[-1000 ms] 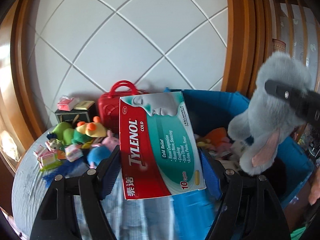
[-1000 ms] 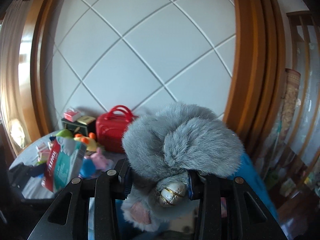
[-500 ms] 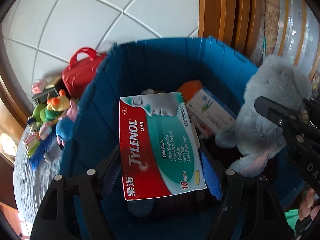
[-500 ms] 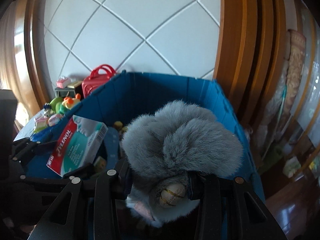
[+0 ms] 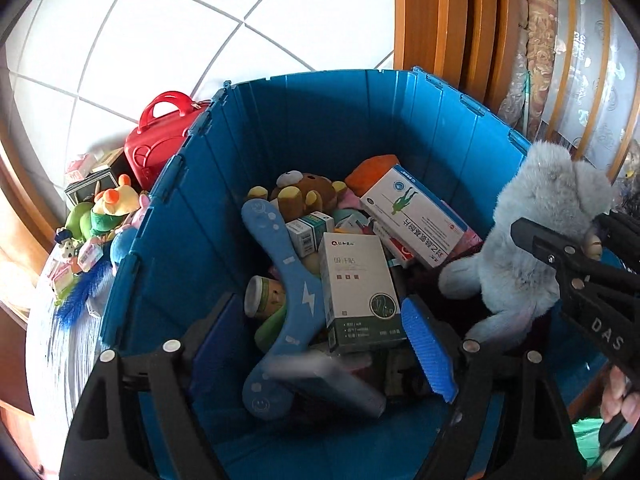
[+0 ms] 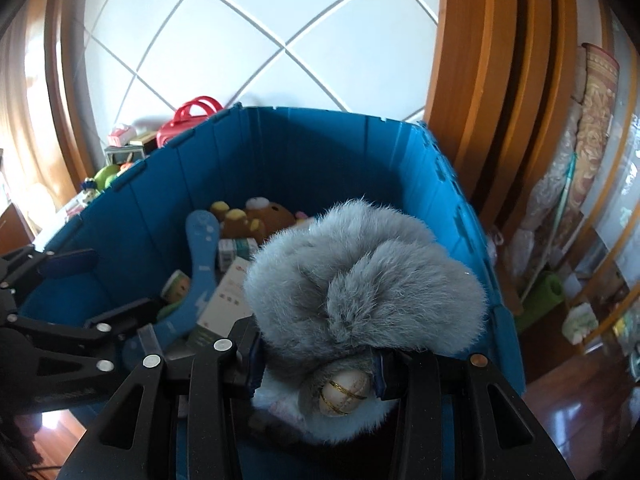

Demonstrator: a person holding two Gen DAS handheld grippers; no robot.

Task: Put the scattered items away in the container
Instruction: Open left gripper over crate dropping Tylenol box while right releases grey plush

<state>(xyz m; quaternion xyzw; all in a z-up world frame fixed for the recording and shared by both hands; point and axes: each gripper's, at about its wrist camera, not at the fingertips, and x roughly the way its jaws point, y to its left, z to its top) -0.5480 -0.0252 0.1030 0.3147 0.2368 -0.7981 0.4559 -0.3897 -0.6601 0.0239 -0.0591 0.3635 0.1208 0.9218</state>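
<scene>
The blue bin (image 5: 352,120) (image 6: 304,152) holds several boxes, a brown bear plush (image 5: 308,196) and a blue boomerang (image 5: 288,288). My left gripper (image 5: 320,340) is open and empty above the bin; a blurred box (image 5: 328,384), the Tylenol box, is falling just below it. My right gripper (image 6: 318,364) is shut on a grey plush toy (image 6: 364,284) over the bin's right side. The toy also shows in the left wrist view (image 5: 540,232).
A red case (image 5: 160,140), small plush toys (image 5: 108,208), small boxes and a blue feather (image 5: 80,296) lie on the table left of the bin. Wooden frames (image 6: 500,100) stand behind the bin on the right.
Both grippers moved from the table to over the bin. My left gripper opened and let go of the Tylenol box, which drops into the bin. The right still holds the plush.
</scene>
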